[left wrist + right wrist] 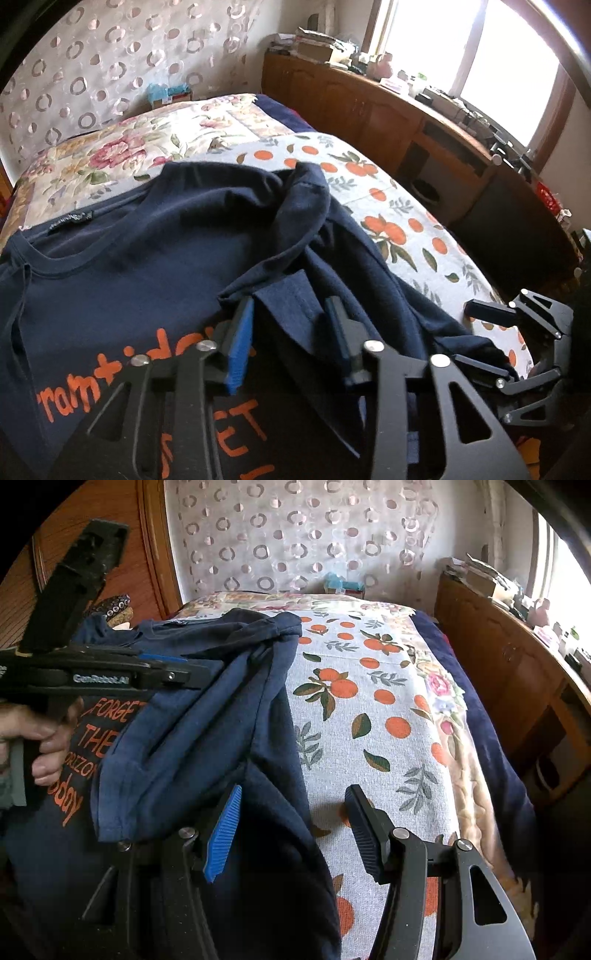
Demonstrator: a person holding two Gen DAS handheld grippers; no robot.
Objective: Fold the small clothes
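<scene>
A navy T-shirt [122,266] with orange lettering is spread on a bed covered by an orange-patterned cloth [402,221], its neckline turned toward the far side and its right portion bunched into a raised fold [306,195]. The left gripper [291,328] is held low over the shirt, pointing across the chest print, with its jaws parted to a moderate gap; a flap of navy fabric lies between the blue pad [240,350] and the dark one, though whether the pads actually pinch it cannot be told from this view. In the right wrist view the same gripper is seen from the side, level and reaching in from the left, with the person's left hand [40,738] wrapped around its handle and a folded sleeve layer draped beside its tips. The right gripper [291,827] is held low at the shirt's right edge, angled along the bed, its jaws spread wide with nothing between them; its blue finger [223,834] rests over the navy cloth while the other hovers above the patterned cover. A wooden cabinet [369,110] stands beside the bed under a window
</scene>
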